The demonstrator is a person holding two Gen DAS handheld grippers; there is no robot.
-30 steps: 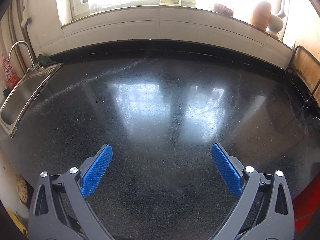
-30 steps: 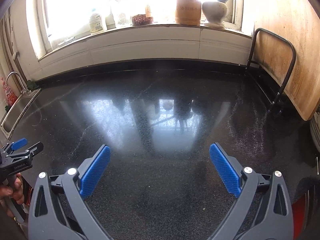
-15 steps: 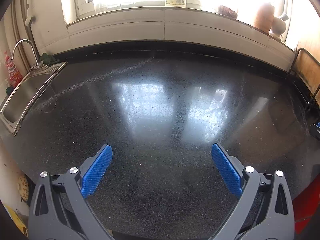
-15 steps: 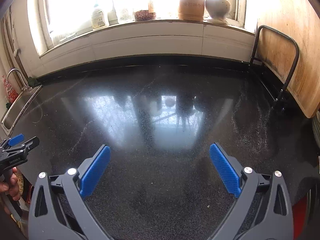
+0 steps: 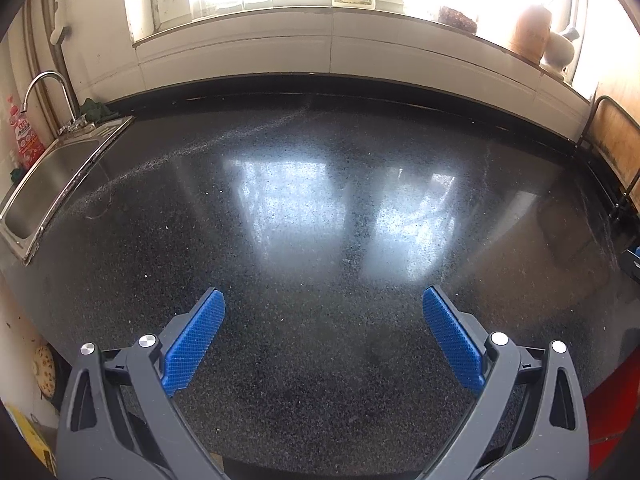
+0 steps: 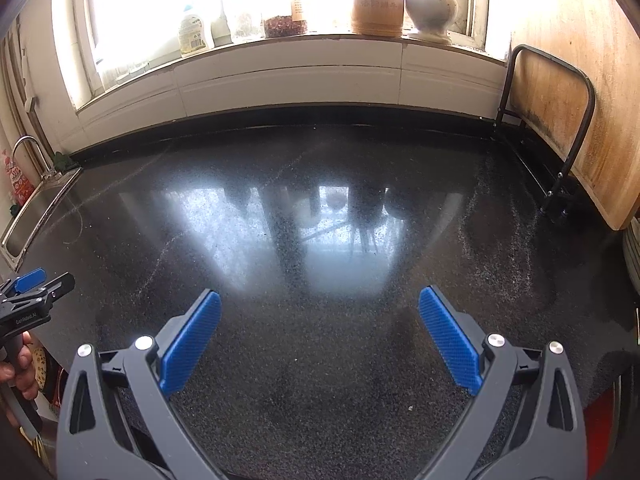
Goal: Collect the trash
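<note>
Left claw [image 5: 323,322] and right claw [image 6: 319,322] both spread wide, empty, poised over bare black bench [image 6: 320,208]; likely ready to grab, but no trash visible.

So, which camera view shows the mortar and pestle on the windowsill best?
The right wrist view: the mortar and pestle stands large and sharp on the windowsill. In the left wrist view it is small, washed out by window glare, near the edge.
</note>
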